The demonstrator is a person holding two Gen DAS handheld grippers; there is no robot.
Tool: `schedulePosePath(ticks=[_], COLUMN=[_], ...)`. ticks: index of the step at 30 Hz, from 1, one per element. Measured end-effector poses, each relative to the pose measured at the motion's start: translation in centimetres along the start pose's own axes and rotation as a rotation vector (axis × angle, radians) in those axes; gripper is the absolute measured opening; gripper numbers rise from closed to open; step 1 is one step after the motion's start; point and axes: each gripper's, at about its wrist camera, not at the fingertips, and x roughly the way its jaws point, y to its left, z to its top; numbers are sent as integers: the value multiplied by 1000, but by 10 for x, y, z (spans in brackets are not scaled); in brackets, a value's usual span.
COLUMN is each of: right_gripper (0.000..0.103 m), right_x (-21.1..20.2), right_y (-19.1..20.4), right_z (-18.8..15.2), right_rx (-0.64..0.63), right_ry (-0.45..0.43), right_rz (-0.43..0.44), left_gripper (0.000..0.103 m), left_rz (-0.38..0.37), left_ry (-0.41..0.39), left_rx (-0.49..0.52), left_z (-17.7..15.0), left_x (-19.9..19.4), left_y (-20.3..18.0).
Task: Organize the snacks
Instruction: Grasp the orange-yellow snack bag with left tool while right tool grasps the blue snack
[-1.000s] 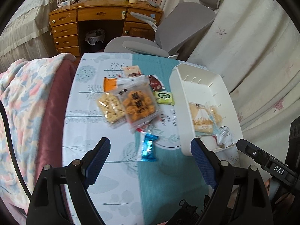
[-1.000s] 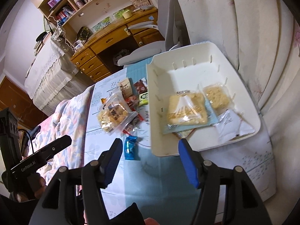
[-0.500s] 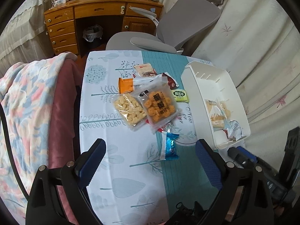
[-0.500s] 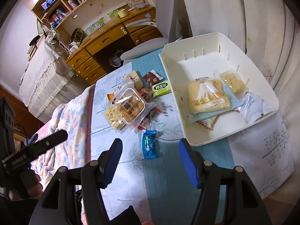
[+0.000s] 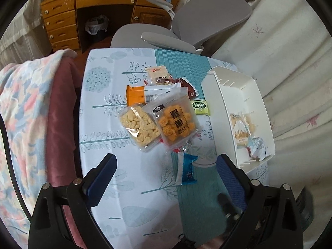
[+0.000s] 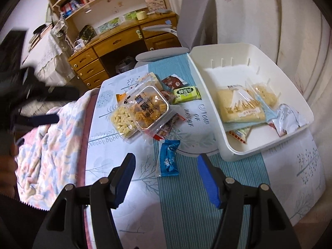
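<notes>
Loose snacks lie on the patterned tablecloth: an orange-cracker pack point(image 5: 176, 122) point(image 6: 148, 108), a pale-cracker pack point(image 5: 139, 128) point(image 6: 122, 120), a green packet point(image 5: 200, 106) point(image 6: 185, 92) and a blue packet point(image 5: 186, 170) point(image 6: 168, 157). To their right stands a white bin point(image 5: 220, 103) point(image 6: 207, 103) holding a mountain-print pack point(image 6: 240, 108) and other packets. My left gripper point(image 5: 165, 164) hovers open above the table's near part, left of the blue packet. My right gripper point(image 6: 166, 161) is open too, with the blue packet lying on the table below its gap. Neither holds anything.
A floral blanket point(image 5: 20, 103) drapes along the table's left edge. Beyond the far edge stand a grey office chair point(image 5: 207, 20) and a wooden desk point(image 5: 103, 0). Pale curtains point(image 5: 290, 62) hang close behind the bin.
Both grippers have shifted left, away from the bin and toward the loose snacks. The left jaws have spread a little wider. No snack has moved.
</notes>
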Motion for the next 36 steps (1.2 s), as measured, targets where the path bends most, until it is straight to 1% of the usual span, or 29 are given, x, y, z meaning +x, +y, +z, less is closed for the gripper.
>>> schedulePosePath(ticks=[3,7,11,18,22,27,31,36], right_gripper=[63,63,63,62,61,59,53,50], right_x=[12,28,44,73,85,91,96,104], right_y=[6,13,13,5,-3,-8,-5,-4], right_z=[-3,-9,-14,-20,-25,-30,-32,-33], right_rx=[-40,-93,-119,-123,-108,-110,-141,-164], right_ry=[-7,-4,5,13,35,40,51,71], right_rz=[-3,-17,-12,-14,11,46,70,90], left_gripper=[96,96,96,96,96,96,96,96], left_rz=[-10,-49,-36,-35,-52,-36,-27,-13], left_ry=[12,58,66,128,150,172,191,204], left_rx=[-24,-92,-118,-182,-212,-242,-266,-274], left_z=[7,20,32,48,53,56,57,59], left_x=[13,35,55,98,121,143,157,172], left_y=[-2,-2,-7,-11,-11,-8,-4,-3])
